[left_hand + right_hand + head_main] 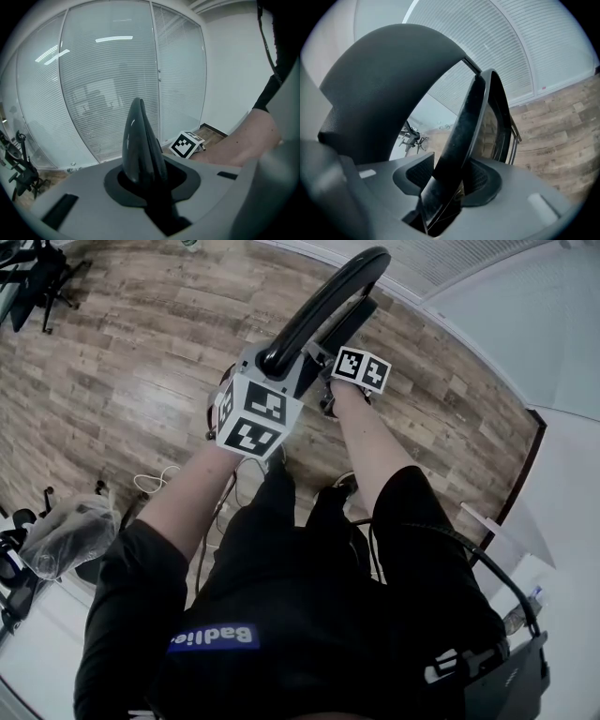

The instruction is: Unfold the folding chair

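The black folding chair stands folded in front of me on the wood floor, its curved backrest rim on top. My left gripper is shut on that glossy rim, which rises between the jaws of the left gripper. My right gripper is just to its right, lower on the chair. In the right gripper view its jaws are closed on the thin black edge of the seat panel. The backrest arches over at the left. Thin metal frame tubes show behind the seat.
Glass partitions with white blinds stand beyond the chair. An office chair base is at the far left. A clear plastic bag and a white cable lie to my left. A bottle stands at my right.
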{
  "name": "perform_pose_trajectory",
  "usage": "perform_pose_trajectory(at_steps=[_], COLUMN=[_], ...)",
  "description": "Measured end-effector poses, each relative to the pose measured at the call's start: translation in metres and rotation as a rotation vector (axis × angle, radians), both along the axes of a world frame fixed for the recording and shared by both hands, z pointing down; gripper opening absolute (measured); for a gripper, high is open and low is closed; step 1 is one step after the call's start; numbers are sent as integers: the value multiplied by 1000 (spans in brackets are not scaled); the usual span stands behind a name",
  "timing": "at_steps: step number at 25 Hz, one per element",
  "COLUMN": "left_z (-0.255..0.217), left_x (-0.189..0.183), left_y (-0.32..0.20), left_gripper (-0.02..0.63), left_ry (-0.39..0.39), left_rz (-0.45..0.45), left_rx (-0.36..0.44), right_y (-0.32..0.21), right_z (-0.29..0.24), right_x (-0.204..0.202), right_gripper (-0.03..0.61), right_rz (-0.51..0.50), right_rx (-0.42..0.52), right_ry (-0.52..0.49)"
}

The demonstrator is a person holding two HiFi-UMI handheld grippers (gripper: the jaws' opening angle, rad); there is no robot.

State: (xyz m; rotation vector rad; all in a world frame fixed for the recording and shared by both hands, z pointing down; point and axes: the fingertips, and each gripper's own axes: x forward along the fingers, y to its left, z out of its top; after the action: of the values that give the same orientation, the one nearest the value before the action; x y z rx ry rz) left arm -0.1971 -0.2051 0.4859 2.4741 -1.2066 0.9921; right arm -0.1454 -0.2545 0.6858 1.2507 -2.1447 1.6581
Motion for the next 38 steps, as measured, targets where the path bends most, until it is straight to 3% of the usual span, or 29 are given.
perform_pose_trajectory(at_steps=[12, 16, 23, 33, 38], left_z=[11, 22, 43, 77, 95], left_x=[8, 12, 31, 48, 58], left_y=[4, 4, 13, 16, 22], left_gripper=[77, 77, 77, 77, 77], left_ry=[50, 72, 106, 177, 192], left_rz=[-14, -19, -19, -8, 9], left_rx=[-41, -68, -96, -133, -145], right_y=[45, 71, 108, 151, 171], right_z=[13, 37, 79, 148, 184], right_x=[76, 124, 196, 275, 304], right_gripper=[167, 170, 172, 184, 205], right_rz=[57, 135, 231, 309, 363], right_rx=[-12, -61, -62, -76, -98], right_ry=[-93, -118, -171, -289, -279])
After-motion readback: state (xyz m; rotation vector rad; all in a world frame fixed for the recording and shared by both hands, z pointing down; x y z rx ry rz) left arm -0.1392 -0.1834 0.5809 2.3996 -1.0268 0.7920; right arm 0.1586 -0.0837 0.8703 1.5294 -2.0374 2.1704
